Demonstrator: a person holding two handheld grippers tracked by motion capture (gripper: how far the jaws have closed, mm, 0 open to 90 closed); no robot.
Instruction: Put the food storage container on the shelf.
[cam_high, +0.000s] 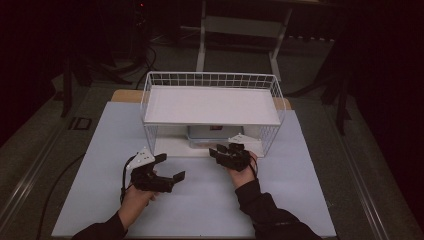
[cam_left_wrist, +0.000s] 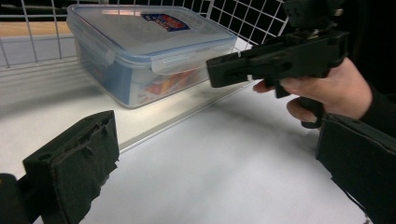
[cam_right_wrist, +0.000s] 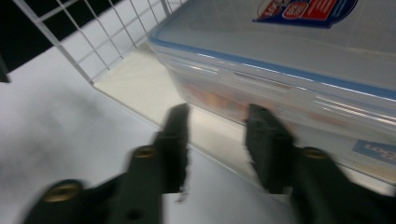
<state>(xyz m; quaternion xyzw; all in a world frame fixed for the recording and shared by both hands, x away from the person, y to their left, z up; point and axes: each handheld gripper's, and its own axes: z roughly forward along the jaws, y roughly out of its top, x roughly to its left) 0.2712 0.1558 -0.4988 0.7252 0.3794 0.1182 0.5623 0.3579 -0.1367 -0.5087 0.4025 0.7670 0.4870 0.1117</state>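
Sitting on the bottom shelf of the white wire rack (cam_high: 150, 100), the clear lidded food container (cam_left_wrist: 149, 51) stayed well under the upper shelf, near the front edge. The right gripper (cam_high: 226, 148) pointed at its near side, jaws partly apart with nothing between them, pads just short of the container wall. The left gripper (cam_high: 170, 167) rested on the white table (cam_high: 90, 190), jaws wide and empty, well apart from the container.

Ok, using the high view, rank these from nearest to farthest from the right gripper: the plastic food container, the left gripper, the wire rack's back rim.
1. Plastic food container: just beyond the right gripper, under the shelf.
2. Left gripper: off to its left, over the mat.
3. Wire rack's back rim: at the far edge, behind the shelf.
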